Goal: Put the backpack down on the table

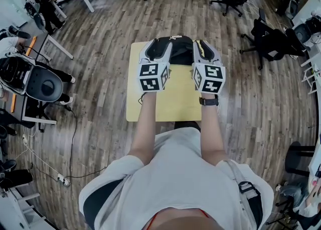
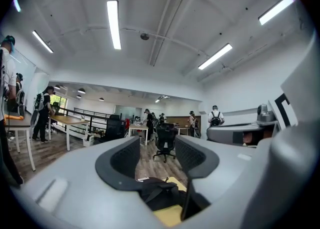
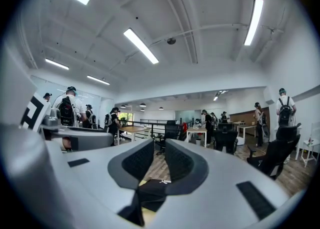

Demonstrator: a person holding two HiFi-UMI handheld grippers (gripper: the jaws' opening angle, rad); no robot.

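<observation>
The black backpack [image 1: 178,50] lies on the far part of the yellow surface [image 1: 168,106], and no gripper holds it. In the head view it sits between the two grippers, partly under them, and its near edge is hidden by the marker cubes. The near half of the surface is bare.

The left gripper [image 1: 161,43] hangs above the left side of the backpack and points level, away from the person. In the left gripper view its fingers [image 2: 125,158] are spread, with a clear gap between them. Nothing is in this gap; the backpack and a piece of the surface show lower down, under the fingers.

The right gripper [image 1: 203,44] hangs above the right side of the backpack in the same way. In the right gripper view its fingers [image 3: 137,160] stand close to each other with a narrow gap. They pinch nothing; through the gap only the wooden floor [image 3: 160,168] shows, and the backpack shows below.

I judge that the putting down itself is done, because the backpack rests flat on the surface and both grippers are free above it. The step in hand looks like the moving away after the release. The next move calls for little: to bring both grippers back toward the person, high enough that no finger catches a strap and drags the backpack toward the far edge.
</observation>
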